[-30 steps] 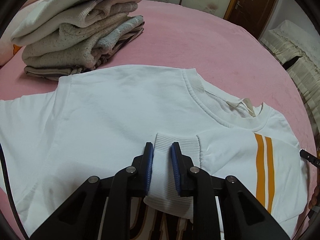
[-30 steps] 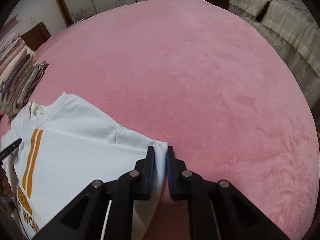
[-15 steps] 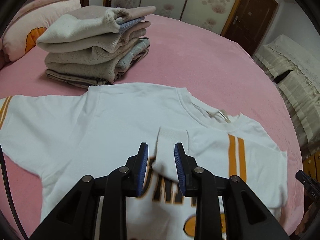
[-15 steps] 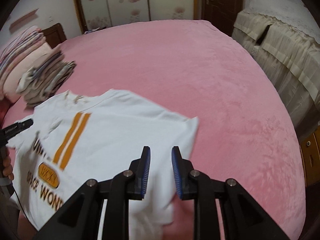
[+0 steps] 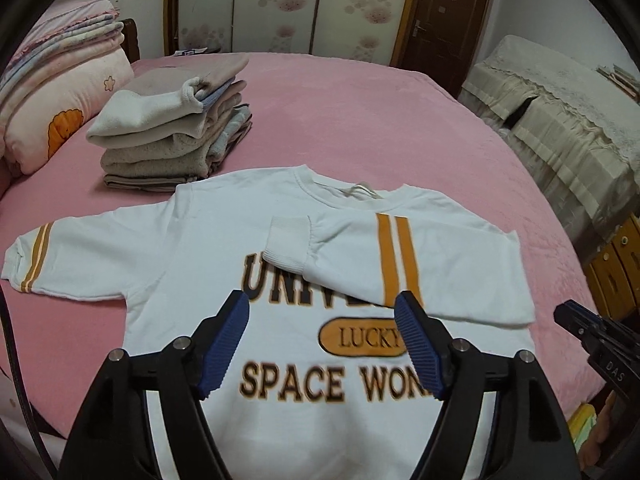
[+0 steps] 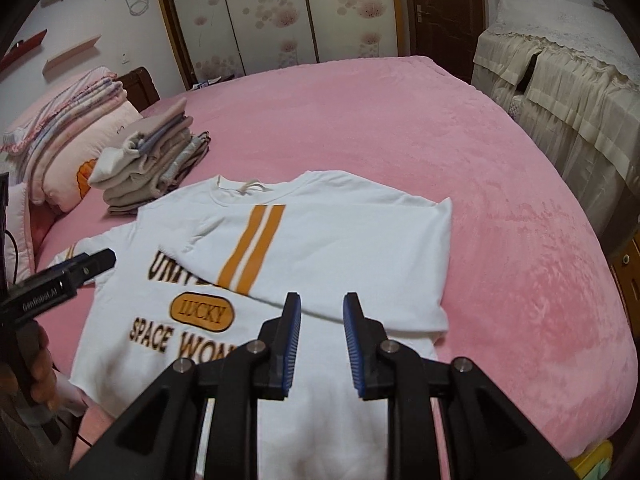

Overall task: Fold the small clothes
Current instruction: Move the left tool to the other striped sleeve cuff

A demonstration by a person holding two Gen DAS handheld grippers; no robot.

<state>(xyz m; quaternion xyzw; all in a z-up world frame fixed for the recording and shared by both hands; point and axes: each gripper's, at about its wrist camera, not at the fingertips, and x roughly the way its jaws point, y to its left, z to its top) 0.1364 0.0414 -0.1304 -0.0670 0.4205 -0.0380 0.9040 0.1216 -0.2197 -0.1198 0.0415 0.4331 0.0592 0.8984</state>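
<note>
Sitting beyond white sweatshirt [image 5: 208, 240], folded clothes stack [image 5: 172, 136], pillow [image 5: 60, 116]

Ahead of the jaws and to their left, a pillow with an orange flower [image 5: 60, 120] leans under folded blankets [image 5: 68, 46]. Far beyond the jaws stands a flower-patterned wardrobe [image 5: 280, 4] beside a brown door [image 5: 444, 16]. Right of the jaws, cream lace-edged covers [image 5: 560, 120] drape furniture.

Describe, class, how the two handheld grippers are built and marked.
Both grippers, left and right, have black angular frames, silver pivot bolts and ribbed blue pads. The left one's side reads "GenRobot.AI"; a thin black cable runs beside it.
</note>
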